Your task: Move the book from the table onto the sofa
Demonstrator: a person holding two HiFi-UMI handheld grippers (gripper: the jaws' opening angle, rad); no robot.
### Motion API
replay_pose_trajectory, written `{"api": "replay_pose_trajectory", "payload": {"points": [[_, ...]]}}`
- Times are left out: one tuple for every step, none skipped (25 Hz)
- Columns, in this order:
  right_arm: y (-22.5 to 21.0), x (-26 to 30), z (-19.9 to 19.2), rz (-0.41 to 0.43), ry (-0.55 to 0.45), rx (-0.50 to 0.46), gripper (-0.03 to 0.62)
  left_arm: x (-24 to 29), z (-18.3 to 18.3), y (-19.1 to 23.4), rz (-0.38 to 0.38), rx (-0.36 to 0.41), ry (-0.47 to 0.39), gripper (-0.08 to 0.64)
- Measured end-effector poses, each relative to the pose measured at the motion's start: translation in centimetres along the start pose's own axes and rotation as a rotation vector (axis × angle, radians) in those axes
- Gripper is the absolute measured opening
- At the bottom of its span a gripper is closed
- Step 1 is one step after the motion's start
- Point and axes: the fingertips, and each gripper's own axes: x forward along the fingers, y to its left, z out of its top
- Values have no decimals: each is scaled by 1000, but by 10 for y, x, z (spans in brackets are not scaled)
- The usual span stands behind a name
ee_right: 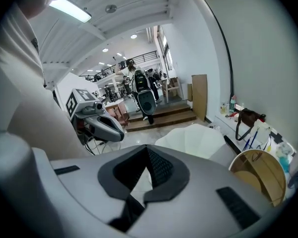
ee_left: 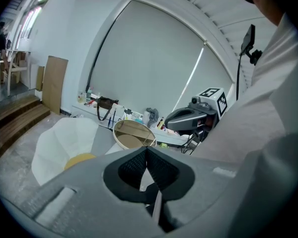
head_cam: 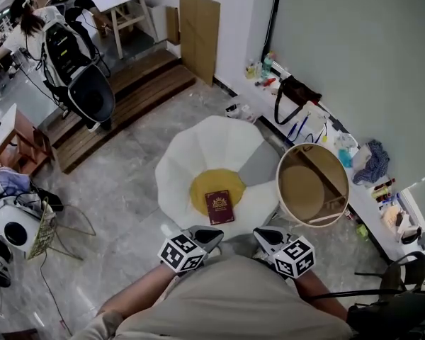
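We hold the left tool (head_cam: 214,232) and the right tool (head_cam: 261,234) side by side, close to our body, at the near edge of the sofa (head_cam: 198,151). Each tool has its jaws pressed together with nothing between them. The book (head_cam: 219,206) lies flat on the yellow cushion (head_cam: 202,184) in the middle of the white sofa, just beyond the tool tips, and neither tool touches it. The round counter (head_cam: 312,184) stands just right of the sofa.
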Motion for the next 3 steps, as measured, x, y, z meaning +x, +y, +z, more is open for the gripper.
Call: {"api": "replay_pose_trajectory", "payload": {"points": [[2,-1,0,-2,-1,-3,12,-1,-2,-1,-1,1,0,9],[4,-2,-1,-4,-2,-5,12,-2,-3,-2,-2,2,0,9],[6,-2,-1,-5,-3,-7,12,-3,-5,-3,-3,2,0,9]]}}
